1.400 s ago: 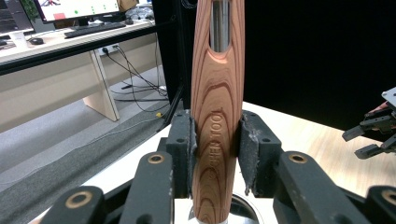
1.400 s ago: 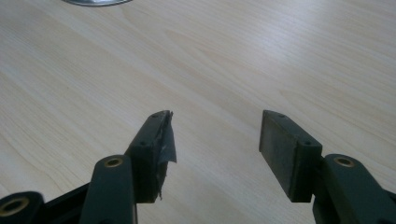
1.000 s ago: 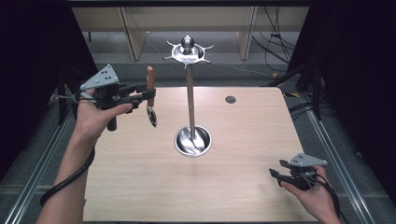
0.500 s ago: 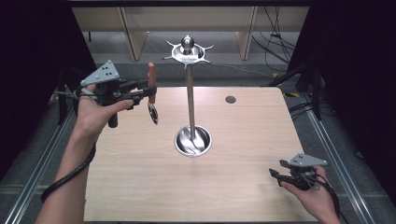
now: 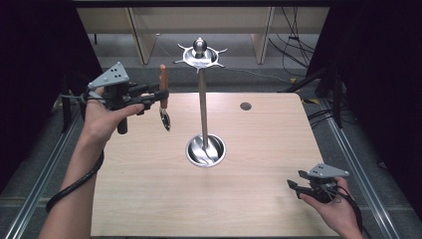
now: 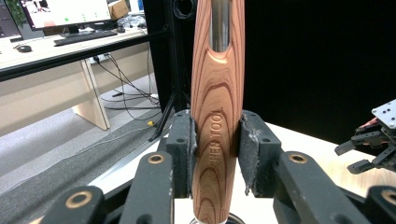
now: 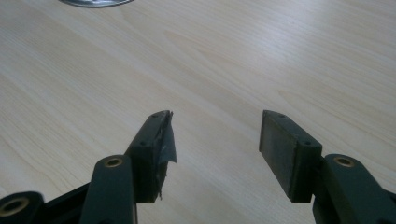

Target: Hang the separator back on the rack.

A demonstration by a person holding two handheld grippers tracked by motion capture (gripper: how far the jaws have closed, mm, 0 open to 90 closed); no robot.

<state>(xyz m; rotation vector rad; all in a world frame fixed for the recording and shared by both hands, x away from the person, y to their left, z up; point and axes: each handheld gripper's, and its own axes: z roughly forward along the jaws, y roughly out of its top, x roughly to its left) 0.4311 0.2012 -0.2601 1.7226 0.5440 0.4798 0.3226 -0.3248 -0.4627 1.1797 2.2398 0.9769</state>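
A kitchen tool with a wooden handle (image 5: 162, 82) and a metal working end (image 5: 164, 119) hangs upright above the table's left side, held by my left gripper (image 5: 160, 95). In the left gripper view both pads clamp the wooden handle (image 6: 215, 116). To its right stands a tall metal rack: a pole (image 5: 202, 107) on a round base (image 5: 205, 150) with a hooked crown (image 5: 200, 54) on top. The tool is left of the pole and apart from it. My right gripper (image 5: 293, 186) rests low at the table's front right, jaws open with nothing between them (image 7: 212, 140).
The wooden table (image 5: 268, 144) has a small dark hole (image 5: 245, 106) at its back right. Metal rails run along both sides. Shelving and cables lie on the floor behind the table. The right gripper (image 6: 369, 144) also appears far off in the left gripper view.
My left gripper has carried the tool slightly to the right, toward the pole. The right gripper has stayed where it was.
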